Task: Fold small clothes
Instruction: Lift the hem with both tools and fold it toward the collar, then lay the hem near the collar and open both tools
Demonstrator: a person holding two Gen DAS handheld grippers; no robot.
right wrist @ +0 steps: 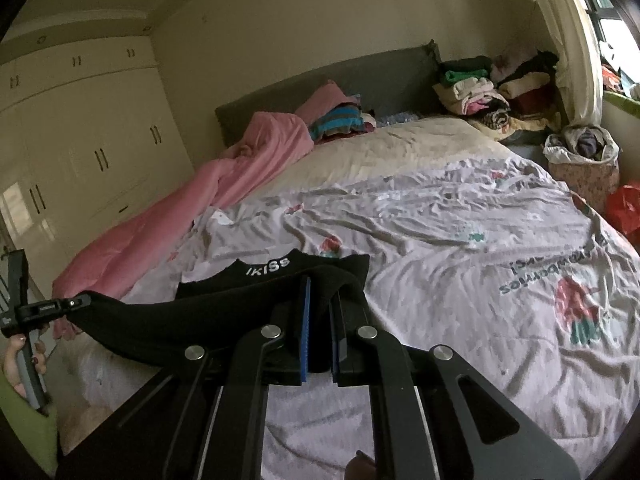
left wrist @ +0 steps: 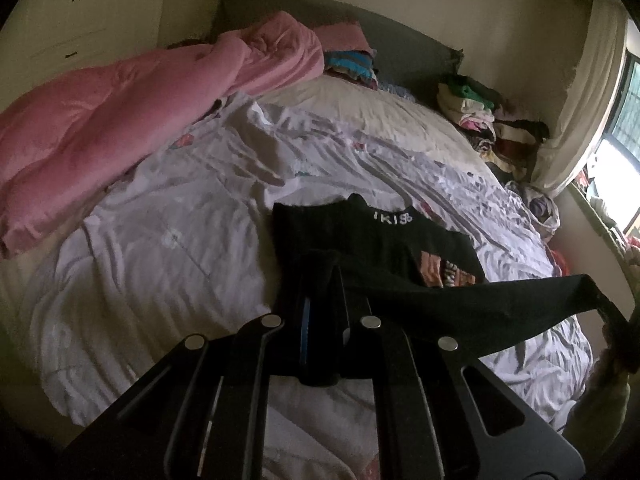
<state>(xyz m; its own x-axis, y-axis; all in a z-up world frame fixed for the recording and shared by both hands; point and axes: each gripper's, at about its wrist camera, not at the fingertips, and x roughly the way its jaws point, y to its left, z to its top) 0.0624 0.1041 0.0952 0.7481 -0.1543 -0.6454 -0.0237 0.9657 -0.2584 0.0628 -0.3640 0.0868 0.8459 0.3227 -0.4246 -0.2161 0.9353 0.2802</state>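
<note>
Here a black garment (left wrist: 384,248) is stretched sideways above the bed (left wrist: 160,240) — one edge clenched in the left tool (left wrist: 320,292), the other in the right tool (right wrist: 320,300).

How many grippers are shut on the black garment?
2. Left gripper is shut on one end of the black garment; right gripper is shut on the other end, stretching it above the bed.

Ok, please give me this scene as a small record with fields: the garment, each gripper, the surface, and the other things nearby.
garment: black top with white collar lettering, near edge lifted and stretched between both grippers, far part lying on the bed
left gripper: shut on the black top
right gripper: shut on the black top
surface: white printed sheet
nearby: pink duvet along one side, clothes pile by the headboard
</note>
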